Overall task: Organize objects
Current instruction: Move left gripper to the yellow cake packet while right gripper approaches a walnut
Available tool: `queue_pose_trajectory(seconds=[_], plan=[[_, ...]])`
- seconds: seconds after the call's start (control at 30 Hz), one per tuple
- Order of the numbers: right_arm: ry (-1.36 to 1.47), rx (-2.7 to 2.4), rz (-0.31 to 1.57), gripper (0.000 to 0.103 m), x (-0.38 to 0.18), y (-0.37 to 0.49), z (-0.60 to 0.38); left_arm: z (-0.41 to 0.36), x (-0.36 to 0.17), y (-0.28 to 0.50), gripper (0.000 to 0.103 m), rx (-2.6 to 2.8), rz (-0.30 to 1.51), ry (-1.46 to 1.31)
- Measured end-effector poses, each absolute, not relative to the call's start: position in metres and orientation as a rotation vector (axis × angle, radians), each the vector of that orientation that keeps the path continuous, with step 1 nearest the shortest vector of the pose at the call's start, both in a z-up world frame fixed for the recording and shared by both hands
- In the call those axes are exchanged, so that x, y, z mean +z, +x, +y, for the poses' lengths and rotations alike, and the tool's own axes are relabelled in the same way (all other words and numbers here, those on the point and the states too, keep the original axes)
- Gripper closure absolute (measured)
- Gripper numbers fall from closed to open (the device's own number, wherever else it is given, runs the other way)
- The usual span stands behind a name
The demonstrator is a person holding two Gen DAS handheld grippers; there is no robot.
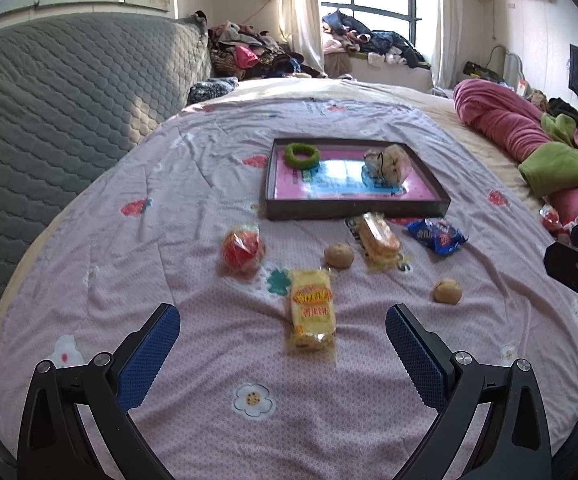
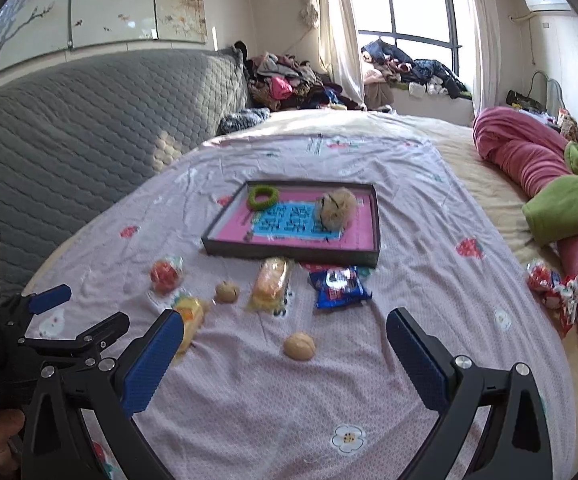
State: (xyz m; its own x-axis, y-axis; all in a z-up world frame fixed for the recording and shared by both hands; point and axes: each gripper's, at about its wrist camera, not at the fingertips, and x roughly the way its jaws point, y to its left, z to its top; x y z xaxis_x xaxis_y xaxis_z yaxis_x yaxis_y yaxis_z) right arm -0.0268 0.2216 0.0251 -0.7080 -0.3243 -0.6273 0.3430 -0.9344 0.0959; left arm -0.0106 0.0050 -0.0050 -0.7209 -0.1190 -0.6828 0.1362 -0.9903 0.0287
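Note:
A dark tray with a pink bottom lies on the bedspread and holds a green ring and a bagged fluffy item. In front of it lie a yellow snack pack, a red wrapped ball, a wrapped cake, a blue packet and two walnuts. My left gripper is open above the yellow pack. My right gripper is open around the near walnut.
A grey quilted headboard stands on the left. Pink and green bedding is piled on the right, with red wrapped items beside it. Clothes are heaped at the back near the window.

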Motion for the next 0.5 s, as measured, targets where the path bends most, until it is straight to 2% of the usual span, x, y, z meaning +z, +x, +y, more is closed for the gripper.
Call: queue_pose_trajectory(seconds=[0.5], plan=[[1.053,-2.585,0.06,0.001,-0.02,-0.038,0.229,0.005,-0.041,-0.019,0.0,-2.782,0.06,1.126]])
